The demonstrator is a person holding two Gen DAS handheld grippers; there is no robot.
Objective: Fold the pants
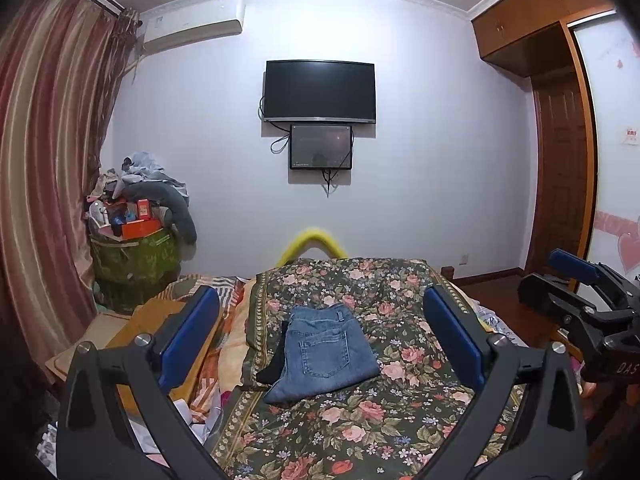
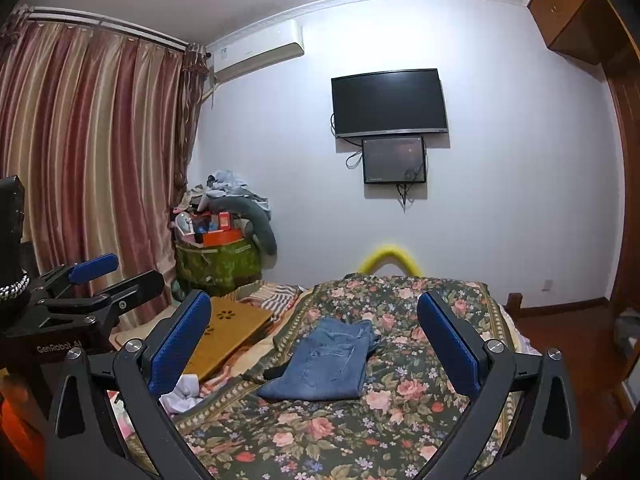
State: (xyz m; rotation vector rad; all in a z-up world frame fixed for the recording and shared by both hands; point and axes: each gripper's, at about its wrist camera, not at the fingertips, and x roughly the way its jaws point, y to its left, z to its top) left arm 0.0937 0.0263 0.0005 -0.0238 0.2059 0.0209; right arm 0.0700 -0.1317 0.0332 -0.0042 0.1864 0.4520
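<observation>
Pants: your blue jeans (image 1: 324, 354) lie folded into a compact bundle on the flowered bedspread (image 1: 360, 432), back pocket facing up, waistband toward the far wall. In the right wrist view the same jeans (image 2: 324, 364) sit near the middle of the bedspread (image 2: 360, 440).
Dark cloth: a small black piece (image 1: 274, 364) pokes out from under the left edge of the jeans, touching them.
Left tongs: your left gripper (image 1: 320, 340) is held above the bed with its blue pads spread wide, released and holding nothing; the jeans show between the pads, well beyond them.
Right tongs: your right gripper (image 2: 314, 342) is likewise spread wide and empty, above the bedspread, clear of the jeans.
Side by side: each camera catches the other gripper at its frame edge, so your hands are near each other.
Bed side: a wooden board (image 2: 224, 336) with a flower cutout rests to the left of the bedspread, with white cloth (image 2: 182, 394) near its closer end.
Far wall: a dark television (image 1: 320, 90) hangs over a smaller screen (image 1: 321, 147), an air conditioner (image 1: 192, 34) up to the left.
Corner: a green bin (image 1: 134, 262) heaped with clothes and boxes stands by the striped curtain (image 1: 44, 128).
</observation>
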